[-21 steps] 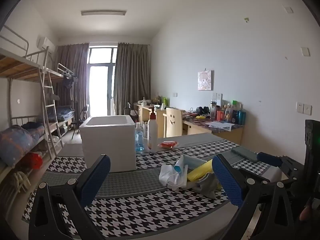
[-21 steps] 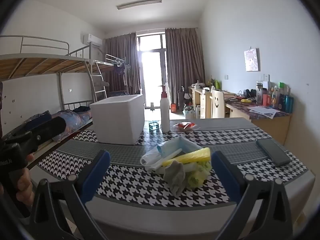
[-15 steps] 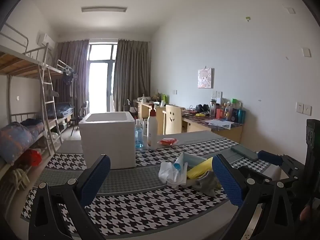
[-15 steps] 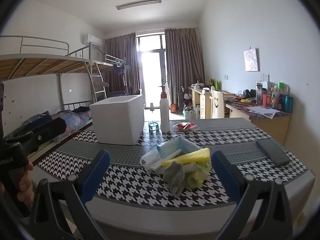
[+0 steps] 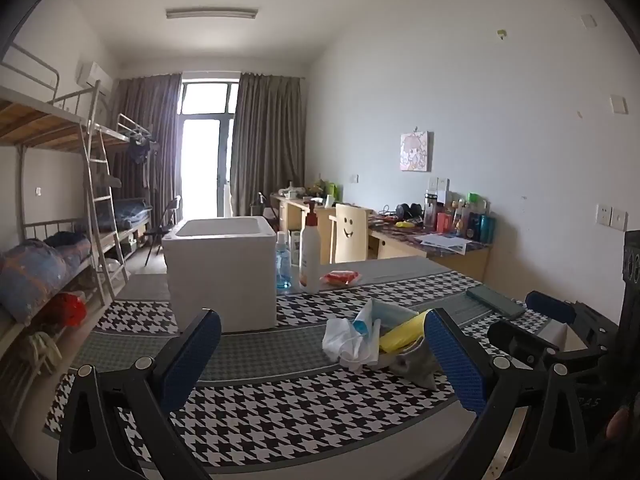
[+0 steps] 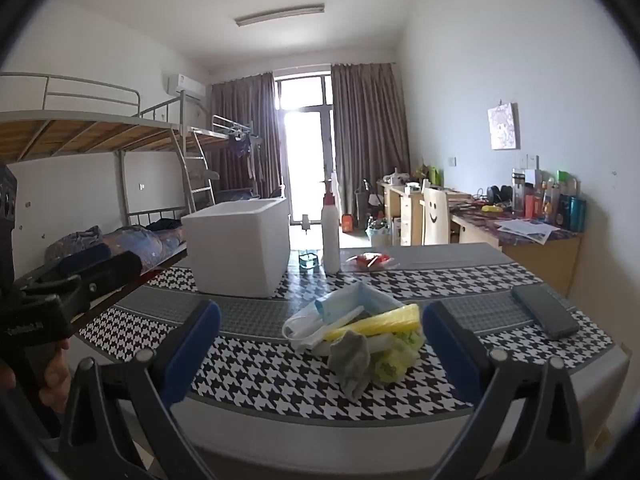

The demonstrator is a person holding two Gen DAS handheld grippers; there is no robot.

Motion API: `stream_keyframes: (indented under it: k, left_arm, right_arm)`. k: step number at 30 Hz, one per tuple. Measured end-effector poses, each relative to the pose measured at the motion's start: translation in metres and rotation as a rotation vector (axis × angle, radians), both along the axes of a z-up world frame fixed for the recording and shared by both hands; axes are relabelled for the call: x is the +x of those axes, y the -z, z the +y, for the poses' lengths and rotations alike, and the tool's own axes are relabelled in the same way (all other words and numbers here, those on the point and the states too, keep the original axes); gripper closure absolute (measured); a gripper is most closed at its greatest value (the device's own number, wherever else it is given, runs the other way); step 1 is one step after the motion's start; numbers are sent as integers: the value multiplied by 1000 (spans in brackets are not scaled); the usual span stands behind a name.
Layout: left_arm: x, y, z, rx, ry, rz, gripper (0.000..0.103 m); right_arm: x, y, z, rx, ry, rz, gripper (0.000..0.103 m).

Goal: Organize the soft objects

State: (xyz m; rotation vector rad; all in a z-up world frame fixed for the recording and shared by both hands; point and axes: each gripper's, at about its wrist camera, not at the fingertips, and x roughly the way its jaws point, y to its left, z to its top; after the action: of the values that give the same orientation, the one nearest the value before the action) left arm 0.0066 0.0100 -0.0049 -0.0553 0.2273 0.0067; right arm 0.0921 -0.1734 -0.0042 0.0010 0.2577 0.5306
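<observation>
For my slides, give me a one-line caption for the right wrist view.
Open right gripper faces a pile of soft objects on the houndstooth table, white box behind.

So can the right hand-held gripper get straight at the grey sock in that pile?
Probably yes. The right hand-held gripper is open, the grey sock lies at the pile's near edge, and only bare tablecloth lies between.

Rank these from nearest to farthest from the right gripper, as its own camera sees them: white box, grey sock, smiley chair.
1. grey sock, at the pile's front, just ahead of the right gripper.
2. white box, left, mid-table.
3. smiley chair, beyond the table, right.
</observation>
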Motion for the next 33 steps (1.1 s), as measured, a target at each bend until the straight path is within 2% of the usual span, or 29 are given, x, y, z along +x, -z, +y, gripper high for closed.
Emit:
stream_keyframes:
  k: [33]
  left_arm:
    - [7,1,-6,13,8,24,1]
  right_arm:
    - [2,2,1,-6,15,4,1]
